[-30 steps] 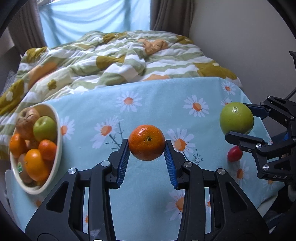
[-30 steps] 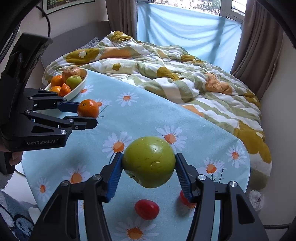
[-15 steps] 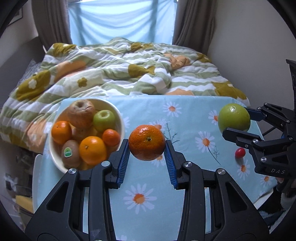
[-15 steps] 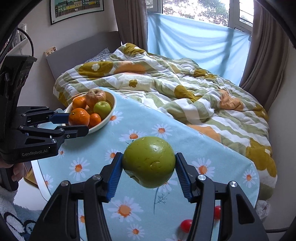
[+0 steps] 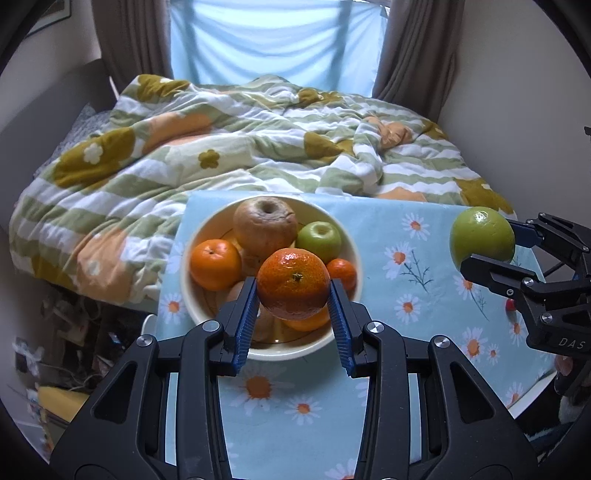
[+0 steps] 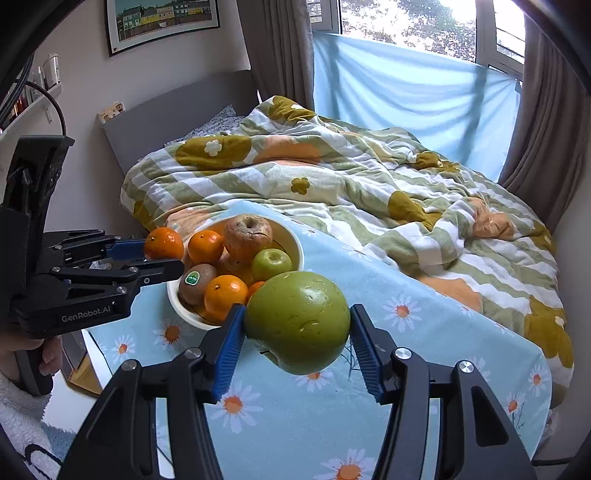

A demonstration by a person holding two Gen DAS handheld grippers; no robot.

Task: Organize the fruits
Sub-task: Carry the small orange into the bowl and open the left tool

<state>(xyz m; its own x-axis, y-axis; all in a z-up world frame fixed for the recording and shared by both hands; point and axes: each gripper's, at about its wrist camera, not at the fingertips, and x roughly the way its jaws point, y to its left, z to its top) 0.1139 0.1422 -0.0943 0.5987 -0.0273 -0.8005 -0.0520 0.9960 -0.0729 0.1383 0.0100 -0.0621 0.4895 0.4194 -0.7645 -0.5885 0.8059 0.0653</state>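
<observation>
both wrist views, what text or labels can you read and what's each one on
"GenRobot.AI": side of the left tongs, seen in the right wrist view.
"DAS", cut off: body of the right tongs, seen in the left wrist view.
Green sticker on the kiwi in the bowl: too small to read.
Framed picture: no readable words.

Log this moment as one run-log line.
left gripper: shut on mandarin, over bowl | right gripper: shut on green apple, beside bowl | both unreleased

I see an orange mandarin (image 5: 293, 283) between blue pads (image 5: 246, 319), a green apple (image 6: 298, 326), and a cream bowl (image 5: 343, 236) on the pale blue daisy-print cloth (image 5: 406, 258). Beyond it, the duvet (image 5: 221, 155) is green-and-white striped with mustard flowers.
</observation>
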